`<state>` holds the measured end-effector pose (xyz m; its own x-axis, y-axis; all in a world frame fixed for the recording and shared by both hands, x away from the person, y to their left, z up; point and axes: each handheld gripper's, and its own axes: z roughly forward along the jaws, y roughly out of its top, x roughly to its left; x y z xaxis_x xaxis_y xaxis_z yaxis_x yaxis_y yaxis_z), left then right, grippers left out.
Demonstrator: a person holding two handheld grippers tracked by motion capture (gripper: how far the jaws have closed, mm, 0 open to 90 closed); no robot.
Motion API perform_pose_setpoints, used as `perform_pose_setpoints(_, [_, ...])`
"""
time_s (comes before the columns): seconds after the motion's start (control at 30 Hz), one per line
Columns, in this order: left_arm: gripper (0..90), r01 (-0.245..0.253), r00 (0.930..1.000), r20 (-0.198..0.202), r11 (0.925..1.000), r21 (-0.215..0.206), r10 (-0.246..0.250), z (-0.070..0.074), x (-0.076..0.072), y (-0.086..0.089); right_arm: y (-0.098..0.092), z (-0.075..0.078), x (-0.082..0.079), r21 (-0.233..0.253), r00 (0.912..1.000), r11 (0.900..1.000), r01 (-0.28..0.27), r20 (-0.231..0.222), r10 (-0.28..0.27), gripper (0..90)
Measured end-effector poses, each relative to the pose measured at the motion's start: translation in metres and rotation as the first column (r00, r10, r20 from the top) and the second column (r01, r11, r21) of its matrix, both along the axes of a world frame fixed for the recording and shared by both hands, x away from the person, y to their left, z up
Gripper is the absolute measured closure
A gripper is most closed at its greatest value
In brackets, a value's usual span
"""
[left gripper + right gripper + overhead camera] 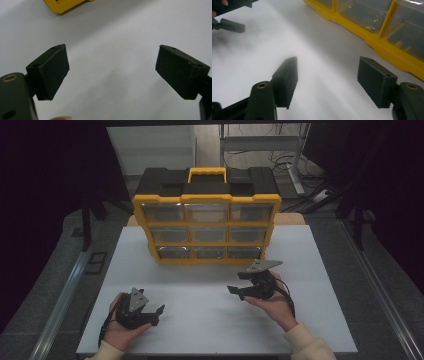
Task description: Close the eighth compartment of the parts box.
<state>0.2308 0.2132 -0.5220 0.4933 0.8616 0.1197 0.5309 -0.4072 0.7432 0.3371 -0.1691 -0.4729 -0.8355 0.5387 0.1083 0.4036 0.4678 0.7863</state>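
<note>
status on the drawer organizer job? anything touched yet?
Done: nothing visible. All nine clear drawers of the yellow organizer sit shut. In hand: nothing; the left tool and right tool are both open and empty above the white table, the right one nearer the organizer's bottom row. Left: the whole job, starting with reaching a drawer.
</note>
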Motion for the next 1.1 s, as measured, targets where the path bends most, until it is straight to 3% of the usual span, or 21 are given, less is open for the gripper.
perform_pose_setpoints(0.63, [12.2, -0.001, 1.0, 0.007, 1.0, -0.002, 0.001, 0.001, -0.001, 0.0, -0.069, -0.006, -0.026, 0.037, 0.9946, 0.994, 0.102, 0.017, -0.103, 32.4])
perform_pose_setpoints(0.8, [12.2, 0.001, 1.0, 0.003, 1.0, 0.003, -0.001, 0.0, 0.0, 0.0, -0.095, -0.006, -0.038, 0.045, 0.9901, 0.99, 0.132, 0.043, -0.134, 32.2])
perform_pose_setpoints(1.1, [12.2, 0.004, 1.0, 0.002, 0.9999, 0.015, -0.004, 0.001, 0.0, -0.001, -0.136, -0.016, -0.046, 0.032, 0.9774, 0.978, 0.207, 0.035, -0.208, 32.0])
